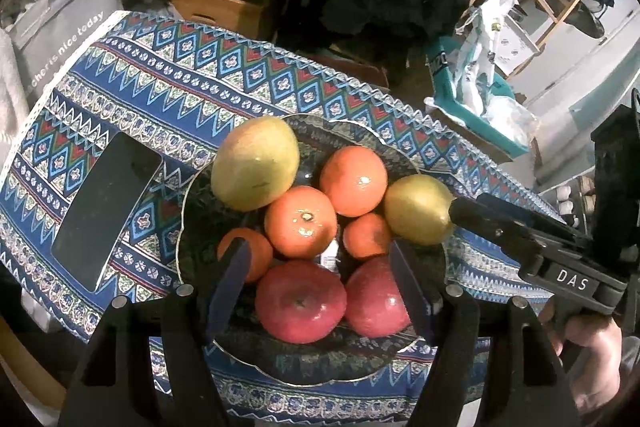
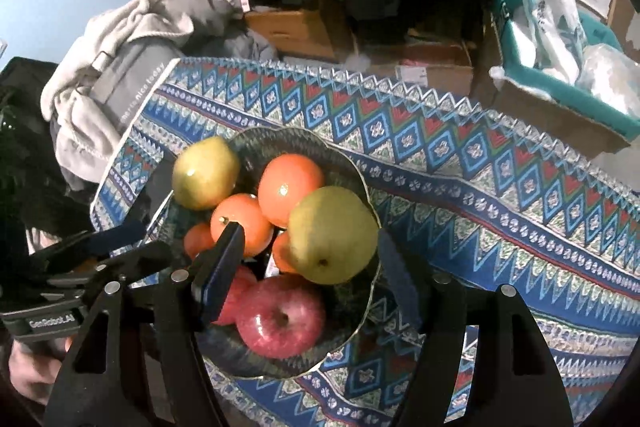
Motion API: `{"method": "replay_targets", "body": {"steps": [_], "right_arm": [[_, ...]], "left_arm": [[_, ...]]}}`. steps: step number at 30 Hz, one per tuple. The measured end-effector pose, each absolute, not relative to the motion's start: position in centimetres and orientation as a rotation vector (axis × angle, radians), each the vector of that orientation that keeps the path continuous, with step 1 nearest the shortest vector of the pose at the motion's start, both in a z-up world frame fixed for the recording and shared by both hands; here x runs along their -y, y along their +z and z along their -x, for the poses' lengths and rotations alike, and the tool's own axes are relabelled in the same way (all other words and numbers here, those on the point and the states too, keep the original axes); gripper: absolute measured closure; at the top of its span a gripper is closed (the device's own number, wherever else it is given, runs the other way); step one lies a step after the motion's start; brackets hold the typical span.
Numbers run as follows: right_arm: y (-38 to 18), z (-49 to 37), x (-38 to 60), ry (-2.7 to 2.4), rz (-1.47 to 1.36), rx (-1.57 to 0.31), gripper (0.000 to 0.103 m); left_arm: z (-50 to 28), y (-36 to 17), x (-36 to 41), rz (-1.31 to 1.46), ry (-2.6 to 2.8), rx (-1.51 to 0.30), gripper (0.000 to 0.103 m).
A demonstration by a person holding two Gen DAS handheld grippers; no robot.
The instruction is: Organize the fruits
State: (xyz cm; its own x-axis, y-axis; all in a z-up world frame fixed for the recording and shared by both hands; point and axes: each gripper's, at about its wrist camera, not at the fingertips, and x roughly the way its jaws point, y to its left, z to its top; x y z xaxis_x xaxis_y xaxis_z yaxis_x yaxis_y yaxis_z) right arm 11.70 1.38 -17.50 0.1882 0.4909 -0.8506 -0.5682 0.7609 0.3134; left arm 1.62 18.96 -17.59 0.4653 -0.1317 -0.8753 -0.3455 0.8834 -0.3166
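Your right gripper (image 2: pixel 308 267) has its jaws apart around the yellow pear (image 2: pixel 333 235) without squeezing it, while your left gripper (image 1: pixel 320 267), jaws apart too, hangs over the red apples (image 1: pixel 300 301).

The right gripper (image 1: pixel 454 213), seen from the left wrist camera at the right edge, carries white letters "DAS" on its black body. The left gripper (image 2: pixel 140 227), at the near left in the right wrist view, bears a small label that seems to read "GenRobot.AI", though it is blurred. The grey bag (image 1: pixel 60 39) at the far left shows white print ending in "is nice today"; its first word is cut off.
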Motion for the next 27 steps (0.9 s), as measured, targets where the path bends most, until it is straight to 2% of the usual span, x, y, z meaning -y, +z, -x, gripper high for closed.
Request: {"method": "replay_targets", "body": {"steps": [5, 12, 15, 22, 27], "right_arm": [[-15.2, -11.0, -0.4, 0.73, 0.095, -1.112, 0.033], [-11.8, -10.0, 1.6, 0.717, 0.087, -1.046, 0.031], [-10.6, -9.4, 2.7, 0.706, 0.09, -1.022, 0.029], [-8.0, -8.4, 4.9, 0.689, 0.065, -0.967, 0.027], [-6.0, -7.6, 6.0, 0.676, 0.055, -0.924, 0.024]], "left_arm": [[-1.2, -16.1, -18.5, 0.491, 0.126, -1.068, 0.022], [-0.6, -13.1, -17.1, 0.432, 0.09, -1.023, 0.022], [-0.4, -11.8, -16.3, 0.39, 0.085, -0.999, 0.017], [0.0, -9.1, -14.1, 0.289, 0.076, -0.941, 0.017], [0.6, -7.1, -12.8, 0.238, 0.073, -0.897, 0.013]]}}
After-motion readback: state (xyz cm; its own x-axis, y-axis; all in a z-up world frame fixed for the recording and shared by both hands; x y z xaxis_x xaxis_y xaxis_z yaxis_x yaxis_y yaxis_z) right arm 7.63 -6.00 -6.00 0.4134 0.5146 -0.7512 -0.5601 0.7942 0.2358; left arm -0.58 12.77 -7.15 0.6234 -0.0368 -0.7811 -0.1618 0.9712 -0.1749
